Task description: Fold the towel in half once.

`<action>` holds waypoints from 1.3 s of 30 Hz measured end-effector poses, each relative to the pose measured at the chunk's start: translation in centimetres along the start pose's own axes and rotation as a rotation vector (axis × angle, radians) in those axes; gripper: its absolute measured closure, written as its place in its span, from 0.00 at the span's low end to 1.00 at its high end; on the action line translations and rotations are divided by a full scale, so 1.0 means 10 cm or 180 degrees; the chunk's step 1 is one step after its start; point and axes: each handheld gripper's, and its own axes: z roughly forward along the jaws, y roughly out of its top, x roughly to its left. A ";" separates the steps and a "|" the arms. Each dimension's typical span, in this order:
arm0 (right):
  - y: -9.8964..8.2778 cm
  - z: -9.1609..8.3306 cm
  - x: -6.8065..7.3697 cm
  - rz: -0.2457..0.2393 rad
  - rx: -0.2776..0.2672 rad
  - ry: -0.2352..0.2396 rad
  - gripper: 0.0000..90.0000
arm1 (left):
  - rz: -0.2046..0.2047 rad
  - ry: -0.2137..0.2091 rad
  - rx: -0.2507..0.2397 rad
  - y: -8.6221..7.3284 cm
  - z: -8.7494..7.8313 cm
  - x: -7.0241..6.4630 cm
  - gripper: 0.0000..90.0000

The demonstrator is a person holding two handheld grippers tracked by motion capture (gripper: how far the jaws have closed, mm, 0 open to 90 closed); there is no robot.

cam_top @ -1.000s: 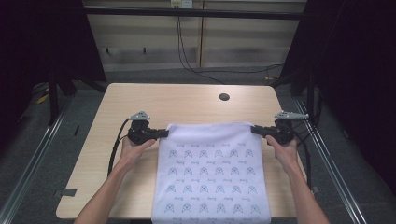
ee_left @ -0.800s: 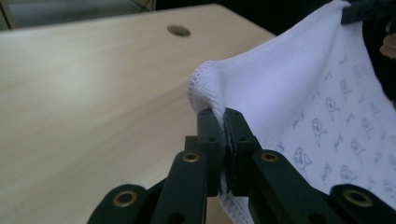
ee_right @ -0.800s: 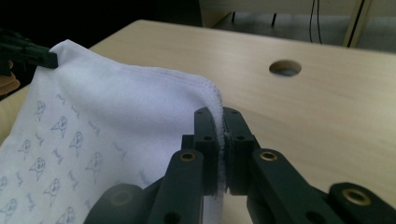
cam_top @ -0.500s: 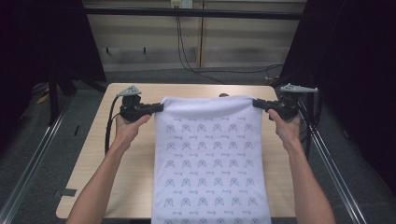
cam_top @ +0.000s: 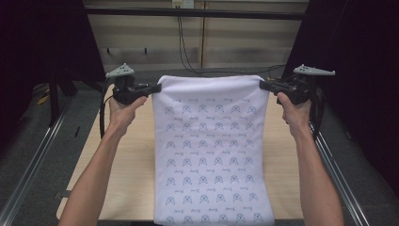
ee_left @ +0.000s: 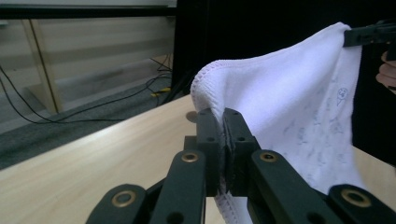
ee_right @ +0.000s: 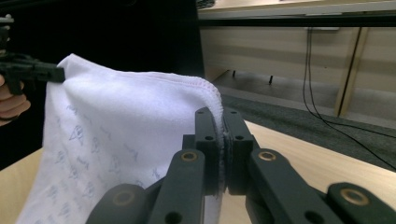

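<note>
With the left gripper (cam_top: 157, 87) and right gripper (cam_top: 263, 85) each clenched on a top corner of the white patterned terry towel (cam_top: 211, 150) above the pale wooden table (cam_top: 127, 165), keep both corners level and taut.

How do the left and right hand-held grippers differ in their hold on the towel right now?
The left hand-held gripper pinches the towel's far-left corner and points right; the right hand-held gripper pinches the far-right corner and points left. In the high view the right one sits slightly higher. Both are shut on the hem, holding it raised above the table.
</note>
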 end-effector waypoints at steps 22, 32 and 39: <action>-1.74 -1.02 0.97 -0.0053 0.0973 0.0290 0.97 | -0.0322 -0.0776 0.0812 -1.59 -0.70 -1.10 0.97; -2.05 -1.00 1.10 -0.0022 0.1712 0.0444 0.97 | -0.0339 -0.0784 0.1585 -2.05 -0.56 -1.23 0.97; -2.25 -0.79 1.03 0.0024 0.2071 0.0395 0.97 | -0.0307 -0.0722 0.1747 -2.12 -0.45 -1.19 0.97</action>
